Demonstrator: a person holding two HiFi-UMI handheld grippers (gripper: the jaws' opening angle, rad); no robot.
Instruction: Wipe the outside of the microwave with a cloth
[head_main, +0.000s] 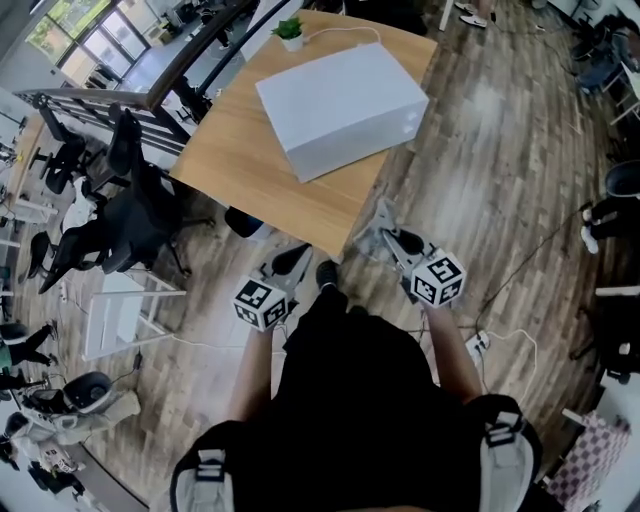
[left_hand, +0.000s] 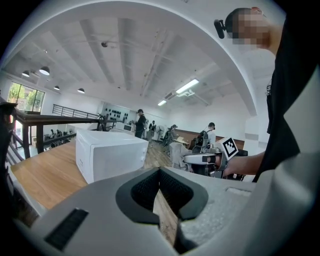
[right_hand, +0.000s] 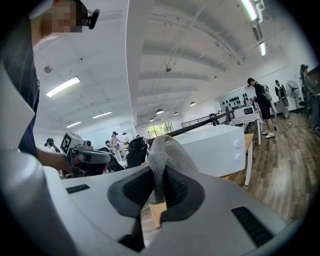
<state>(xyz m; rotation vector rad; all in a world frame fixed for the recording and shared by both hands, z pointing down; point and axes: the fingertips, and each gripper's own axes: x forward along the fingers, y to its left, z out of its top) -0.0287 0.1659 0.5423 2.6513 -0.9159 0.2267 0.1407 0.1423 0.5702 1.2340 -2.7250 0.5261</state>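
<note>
Stands off the near corner of the table (head_main: 235, 160), with both grippers short of its edge and well apart from the microwave (head_main: 340, 105); finds that white box mid-table, nearer the right edge, with a plant (head_main: 289, 30) at the far corner behind it; pinches a grey cloth (right_hand: 162, 160) in the right gripper (right_hand: 160, 175), gripped by a narrow fold with the rest bunched up above the jaws; carries the left gripper (left_hand: 160, 172) pressed together on nothing. Looks like the approach, with no wiping begun. Risks losing the cloth once it drags across the casing, since so little of it sits in the grip; risks scraping the paint with bare jaw tips if the bunch rolls aside and leaves hard plastic leading; may shove the microwave toward the right edge if the push comes hard from the left side and nothing braces the box, so probably wants the left gripper set against it; could turn the knobs (right_hand: 235, 145) by accident when passing over the front; might clip the plant on a long stroke along the back.
</note>
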